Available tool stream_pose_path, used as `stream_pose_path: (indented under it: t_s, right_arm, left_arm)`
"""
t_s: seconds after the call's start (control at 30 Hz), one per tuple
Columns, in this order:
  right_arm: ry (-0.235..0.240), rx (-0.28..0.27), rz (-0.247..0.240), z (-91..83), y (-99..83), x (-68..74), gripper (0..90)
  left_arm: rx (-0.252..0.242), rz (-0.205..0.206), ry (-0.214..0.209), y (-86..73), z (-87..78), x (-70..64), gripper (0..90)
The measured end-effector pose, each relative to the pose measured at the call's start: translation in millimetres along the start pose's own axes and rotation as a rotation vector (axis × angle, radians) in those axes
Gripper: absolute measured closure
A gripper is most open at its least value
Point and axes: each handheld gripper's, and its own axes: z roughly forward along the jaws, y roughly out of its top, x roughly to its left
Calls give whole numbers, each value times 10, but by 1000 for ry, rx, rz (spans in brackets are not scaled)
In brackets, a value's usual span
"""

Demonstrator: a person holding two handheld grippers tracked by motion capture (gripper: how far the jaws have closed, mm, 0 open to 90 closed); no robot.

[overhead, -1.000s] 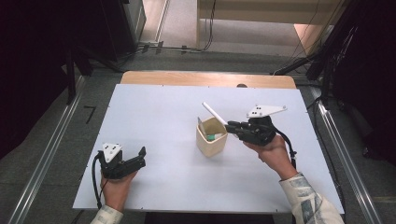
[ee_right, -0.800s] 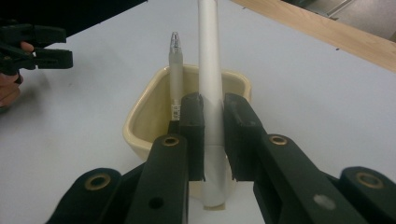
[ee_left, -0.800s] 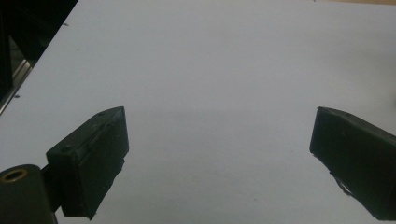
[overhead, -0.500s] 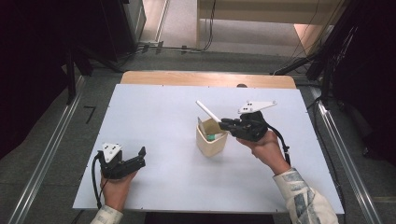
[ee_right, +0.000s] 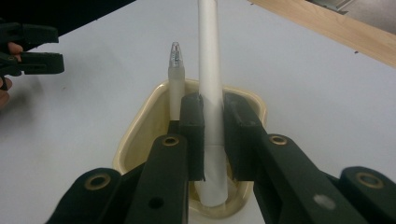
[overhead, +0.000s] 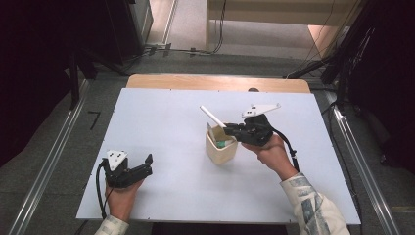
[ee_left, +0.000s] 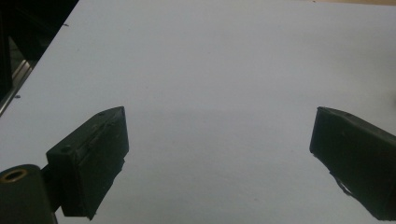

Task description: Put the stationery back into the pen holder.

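Note:
A cream-coloured cup [overhead: 220,149] [ee_right: 140,135] stands near the middle of the white table [overhead: 161,127]. My right gripper [overhead: 229,130] [ee_right: 214,140] is shut on a white pen [overhead: 211,116] [ee_right: 209,70], held tilted just above the cup's mouth, its lower end inside the rim. A second pen with a clear cap [ee_right: 175,79] stands in the cup, and something green [overhead: 222,143] lies inside. My left gripper [overhead: 147,164] [ee_left: 219,135] rests open on the table at the front left, nothing between its jaws.
A wooden strip [overhead: 215,83] runs along the table's far edge. Metal rails [overhead: 49,166] flank the table on both sides. Cables [overhead: 191,49] lie on the floor beyond. Bare table surface surrounds the cup.
My right gripper has carried the white pen leftward, from beside the cup to over its mouth. The left gripper has stayed put.

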Motion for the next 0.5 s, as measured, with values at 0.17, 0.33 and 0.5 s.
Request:
stream_pose_path:
  t_s: [0.17,0.33,0.5]
  right_arm:
    - [-2,7,1,45,1,-9,766]
    - [0,10,3,77,-4,-18,766]
    - [0,16,2,114,-13,-14,766]
  left_arm:
    - [-1,0,-1,0,-1,0,54]
    - [1,1,-2,0,0,3,54]
    - [0,1,-2,0,-1,3,54]
